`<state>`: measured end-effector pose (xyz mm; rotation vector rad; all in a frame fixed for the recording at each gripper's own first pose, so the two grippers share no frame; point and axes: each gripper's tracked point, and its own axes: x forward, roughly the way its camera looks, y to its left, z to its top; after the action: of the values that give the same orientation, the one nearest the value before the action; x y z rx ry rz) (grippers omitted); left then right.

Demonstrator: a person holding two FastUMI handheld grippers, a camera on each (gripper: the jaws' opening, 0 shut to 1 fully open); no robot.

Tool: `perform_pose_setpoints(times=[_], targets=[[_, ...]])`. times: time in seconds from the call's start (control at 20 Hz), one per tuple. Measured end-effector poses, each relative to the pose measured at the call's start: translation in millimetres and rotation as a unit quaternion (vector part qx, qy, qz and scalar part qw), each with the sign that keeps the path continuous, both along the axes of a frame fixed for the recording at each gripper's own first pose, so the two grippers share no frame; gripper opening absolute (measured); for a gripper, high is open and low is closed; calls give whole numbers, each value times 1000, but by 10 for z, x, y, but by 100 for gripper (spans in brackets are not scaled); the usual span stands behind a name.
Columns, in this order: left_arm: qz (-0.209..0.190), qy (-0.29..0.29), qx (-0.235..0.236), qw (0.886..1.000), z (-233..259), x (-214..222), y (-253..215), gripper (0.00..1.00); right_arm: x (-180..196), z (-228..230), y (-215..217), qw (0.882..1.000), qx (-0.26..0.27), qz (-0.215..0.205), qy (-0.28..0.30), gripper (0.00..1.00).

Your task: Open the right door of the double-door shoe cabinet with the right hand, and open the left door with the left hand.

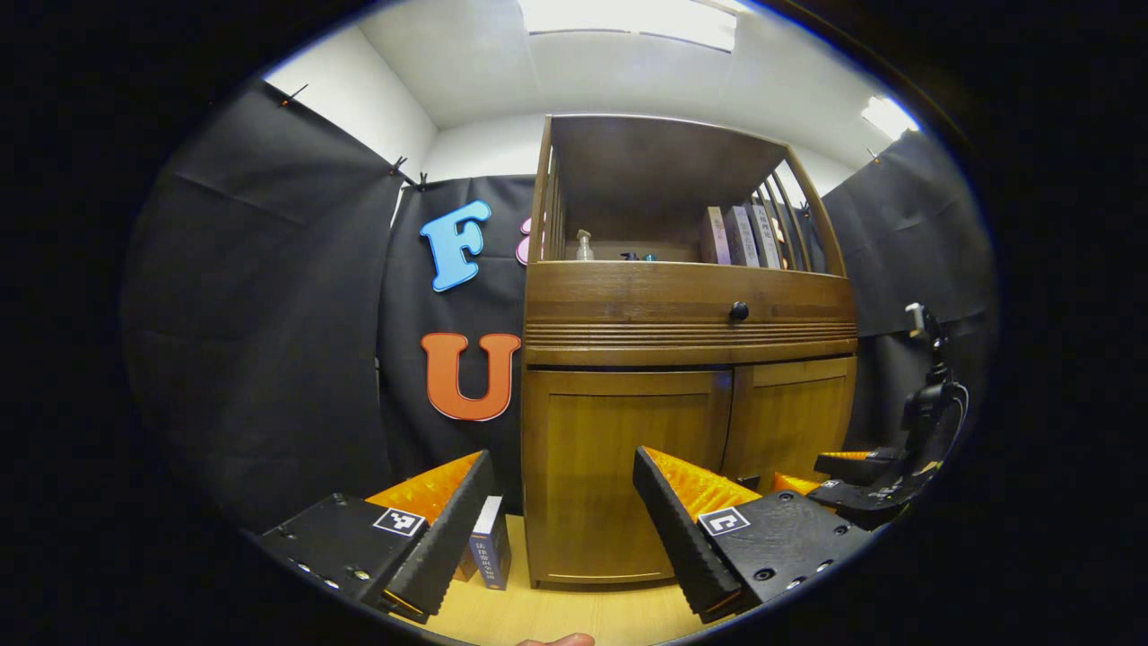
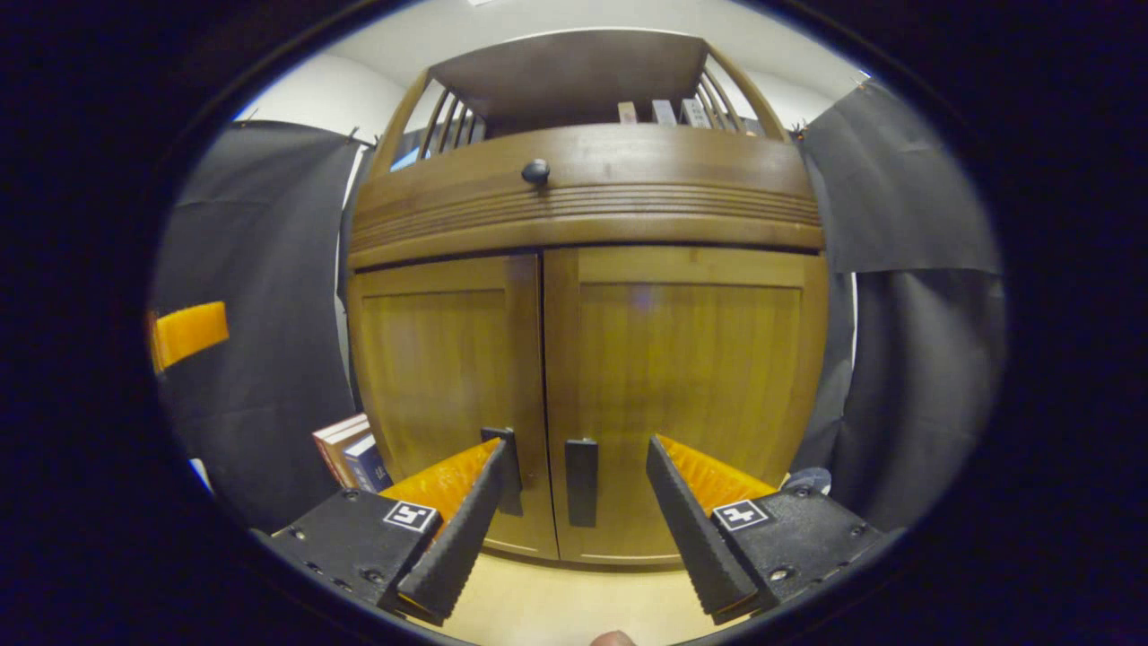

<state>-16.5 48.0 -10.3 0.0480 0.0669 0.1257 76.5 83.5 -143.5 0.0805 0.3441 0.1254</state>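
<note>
Black-draped booth (image 1: 260, 296), wooden cabinet (image 2: 583, 377)

Left gripper view sits low, set back and off to the left of the shoe cabinet (image 1: 686, 359), facing it at an angle, looking slightly up; its own fingers frame the left door (image 1: 628, 475), and the right gripper (image 1: 861, 480) shows farther off at the right edge. Right gripper view sits much nearer, low, square on to the two doors' meeting edge, right door handle (image 2: 581, 482) between its fingers. Both views share the cabinet front, drawer knob (image 2: 536, 170), top shelf, floor.
</note>
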Motion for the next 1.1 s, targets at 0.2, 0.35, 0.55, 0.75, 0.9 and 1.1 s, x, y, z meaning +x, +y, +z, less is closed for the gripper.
perform_pose_setpoints(times=[0.2, 0.35, 0.55, 0.75, 0.9, 1.1], targets=[[13, 4, 7, 1000, -7, -48, 74, 95, 229, -356, 93, 999, 0, 0, 35, 92], [18, 5, 9, 1000, -18, -85, 116, 94, 359, -500, 86, 999, 0, -7, 50, 88], [20, 10, 14, 1000, -54, -105, 128, 94, 546, -654, 95, 998, 2, -13, 57, 77], [16, 14, 13, 1000, -63, -124, 108, 95, 693, -792, 149, 998, 8, -17, 67, 70], [13, 13, 15, 1000, -58, -136, 102, 95, 806, -839, 123, 998, 2, -30, 62, 60], [12, 16, 22, 1000, -76, -152, 118, 95, 891, -920, 75, 996, 4, -51, 66, 43]])
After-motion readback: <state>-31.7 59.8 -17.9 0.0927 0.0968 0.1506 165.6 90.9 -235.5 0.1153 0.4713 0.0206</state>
